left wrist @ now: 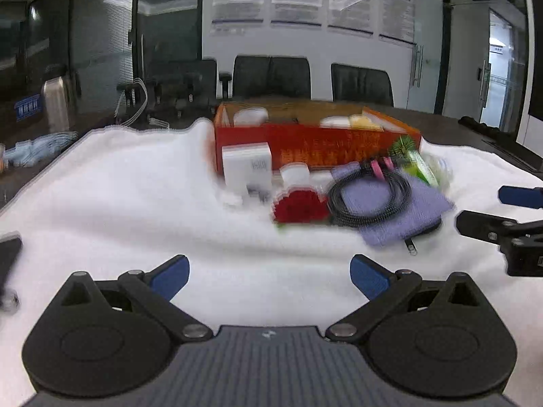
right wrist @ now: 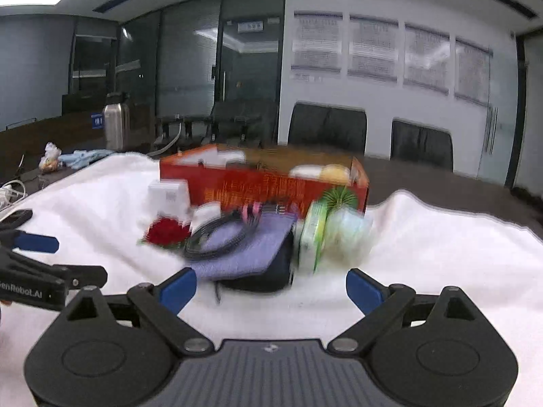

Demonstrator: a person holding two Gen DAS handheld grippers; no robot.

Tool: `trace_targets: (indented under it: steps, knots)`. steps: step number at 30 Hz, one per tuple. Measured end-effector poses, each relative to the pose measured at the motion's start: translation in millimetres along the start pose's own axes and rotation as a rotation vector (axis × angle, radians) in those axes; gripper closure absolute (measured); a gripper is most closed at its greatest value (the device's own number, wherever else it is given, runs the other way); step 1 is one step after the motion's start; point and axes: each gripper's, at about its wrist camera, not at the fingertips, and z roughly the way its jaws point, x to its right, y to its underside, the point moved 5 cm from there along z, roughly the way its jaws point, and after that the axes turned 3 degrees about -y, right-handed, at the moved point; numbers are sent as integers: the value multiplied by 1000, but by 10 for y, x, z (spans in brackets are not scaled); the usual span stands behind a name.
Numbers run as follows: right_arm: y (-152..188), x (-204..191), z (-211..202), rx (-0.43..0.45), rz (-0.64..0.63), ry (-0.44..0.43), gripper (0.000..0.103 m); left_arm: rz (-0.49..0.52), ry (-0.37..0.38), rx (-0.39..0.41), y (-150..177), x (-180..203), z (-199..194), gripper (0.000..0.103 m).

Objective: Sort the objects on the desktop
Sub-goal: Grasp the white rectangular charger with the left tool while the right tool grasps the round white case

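Observation:
An open red box (left wrist: 315, 142) with a few items inside stands at the back of the white towel (left wrist: 135, 203). In front of it lie a white charger (left wrist: 247, 168), a red flower (left wrist: 298, 207), a coiled black cable (left wrist: 370, 200) on a purple cloth (left wrist: 414, 213), and a green box (left wrist: 420, 168). My left gripper (left wrist: 269, 274) is open and holds nothing, well short of the pile. My right gripper (right wrist: 271, 288) is also open, just before the purple cloth (right wrist: 244, 251) and the dark pouch (right wrist: 271, 274) under it. The green box (right wrist: 312, 237) stands on edge beside a wrapped packet (right wrist: 349, 234).
A steel flask (left wrist: 57, 105) and a blue cloth (left wrist: 37, 149) sit on the dark table to the left. Black chairs (left wrist: 271, 74) stand behind the box. A dark object (left wrist: 8, 257) lies at the towel's left edge. The left gripper (right wrist: 68, 259) shows at the right view's left edge.

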Motion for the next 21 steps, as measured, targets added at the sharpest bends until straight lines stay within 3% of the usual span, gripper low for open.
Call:
trace_targets:
  steps: [6,10,12,14,17,21]
  knots:
    - [-406,8,206,29,-51,-78,14,51,-21,67,-618,-160,462,0]
    - [-645,-82,504,7,-99,-164,20,103,-42,25,-870,-160,964,10]
    - [-722,-136,682,-17,-132,-183,28,111,-60,-8,-911,-164,1217,19]
    - [-779,-176,907,-57,-148,-201,33,88,-26,-36,-914,-171,1386,20]
    - [-842,-243,1244,-115,-144,-241,36,88,20,-104,-851,-161,1561,39]
    - [-850,-360,1649,-197,-148,-279,38,30,53,-102,-798,-281,1528,41]
